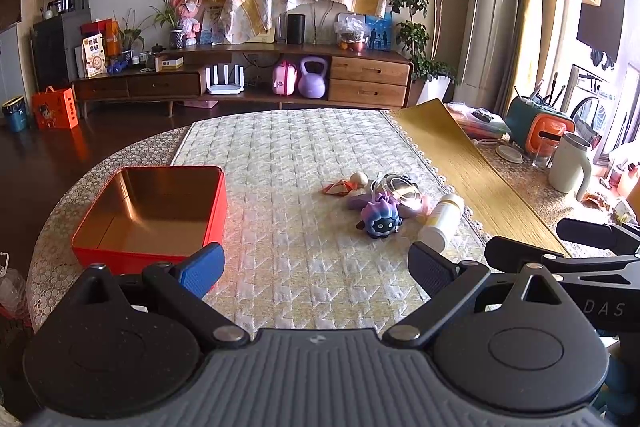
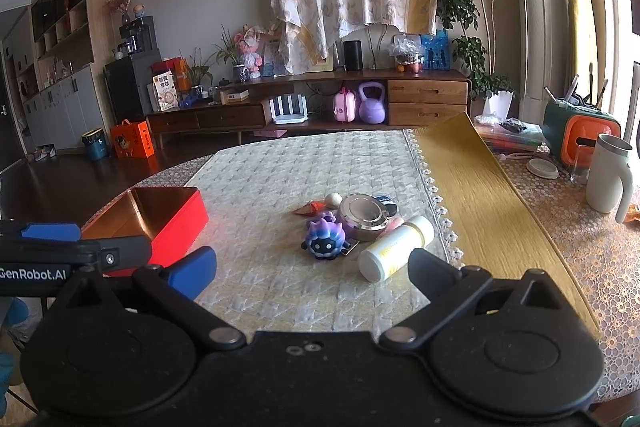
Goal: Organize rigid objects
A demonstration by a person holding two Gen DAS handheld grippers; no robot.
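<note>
An open red tin box (image 1: pixel 152 215) with a bare gold inside sits on the left of the quilted mat; it also shows in the right wrist view (image 2: pixel 160 217). A heap of small objects lies mid-mat: a purple-blue spiky toy (image 1: pixel 380 217) (image 2: pixel 324 239), a round metal tin (image 1: pixel 396 187) (image 2: pixel 362 217), a white bottle lying down (image 1: pixel 442 221) (image 2: pixel 396 247), a small egg-like ball (image 1: pixel 359 179) (image 2: pixel 333 199) and an orange piece (image 1: pixel 336 188) (image 2: pixel 310 207). My left gripper (image 1: pixel 316 269) is open and empty, short of the box and heap. My right gripper (image 2: pixel 314 271) is open and empty, just short of the bottle.
A gold runner (image 1: pixel 460 163) (image 2: pixel 488 187) lies right of the mat. On the far right stand a white mug (image 1: pixel 570 167) (image 2: pixel 610 179), an orange-green container (image 1: pixel 540 127) (image 2: pixel 580 135) and a small lid (image 2: pixel 542 167). The table edge curves off on the left.
</note>
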